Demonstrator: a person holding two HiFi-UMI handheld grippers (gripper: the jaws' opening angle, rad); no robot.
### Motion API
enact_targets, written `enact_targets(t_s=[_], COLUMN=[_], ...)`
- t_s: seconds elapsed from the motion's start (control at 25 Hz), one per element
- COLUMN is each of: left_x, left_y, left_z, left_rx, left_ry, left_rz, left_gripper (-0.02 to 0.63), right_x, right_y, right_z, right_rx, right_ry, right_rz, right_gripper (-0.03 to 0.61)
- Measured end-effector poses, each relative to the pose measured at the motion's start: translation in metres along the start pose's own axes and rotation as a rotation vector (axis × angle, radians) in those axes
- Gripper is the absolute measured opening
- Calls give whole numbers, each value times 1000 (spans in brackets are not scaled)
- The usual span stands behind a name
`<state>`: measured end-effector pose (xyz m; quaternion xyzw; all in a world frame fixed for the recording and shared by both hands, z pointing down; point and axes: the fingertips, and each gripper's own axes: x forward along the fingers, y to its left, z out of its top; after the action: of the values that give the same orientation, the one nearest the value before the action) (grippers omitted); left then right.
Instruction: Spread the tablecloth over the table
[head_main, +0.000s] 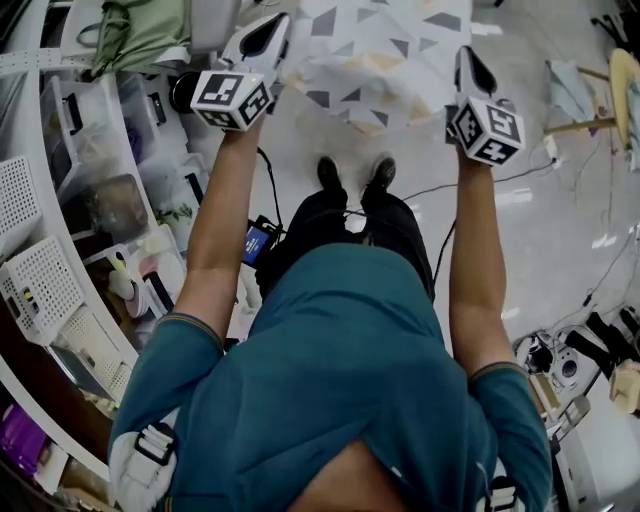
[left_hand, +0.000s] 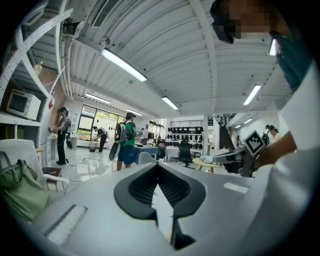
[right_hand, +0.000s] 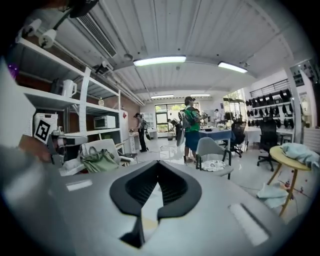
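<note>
We are holding the tablecloth (head_main: 372, 60) up at the top middle of the picture, and it is hanging down. Our left gripper (head_main: 270, 38) is squeezing tight on its left edge and our right gripper (head_main: 470, 70) is squeezing tight on its right edge. The held edge is running side to side between them, so both hands are just as near it.

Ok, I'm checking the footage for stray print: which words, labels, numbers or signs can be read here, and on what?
No quotable text in any view.
Marker cube on the left gripper: black-and-white square codes, no letters.
Marker cube on the right gripper: the same.
Blue screen at the person's waist: too small to read.
The tablecloth: triangle print only.
</note>
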<state>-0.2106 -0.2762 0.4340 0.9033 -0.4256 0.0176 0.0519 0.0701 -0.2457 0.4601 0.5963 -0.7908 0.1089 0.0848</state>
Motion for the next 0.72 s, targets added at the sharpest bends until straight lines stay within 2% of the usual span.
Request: enact_targets(t_s=[0.2, 0.36, 0.6, 0.72], left_x=[-4, -11, -39, -52], left_y=[-17, -32, -52, -57], left_z=[56, 97, 151, 169], left_rx=[60, 92, 100, 91], left_ry=[-51, -90, -174, -218], left_rz=[-67, -112, -125, -126], left_gripper=[-2, -2, -2, -2], right_x=[-19, -40, -78, -94], right_y=[45, 75, 95, 96], right_z=[65, 108, 156, 177], right_rx=[-82, -107, -163, -149], right_ry=[-81, -120, -142, -175], right_rz=[93, 148, 174, 170], right_gripper=[9, 8, 6, 6])
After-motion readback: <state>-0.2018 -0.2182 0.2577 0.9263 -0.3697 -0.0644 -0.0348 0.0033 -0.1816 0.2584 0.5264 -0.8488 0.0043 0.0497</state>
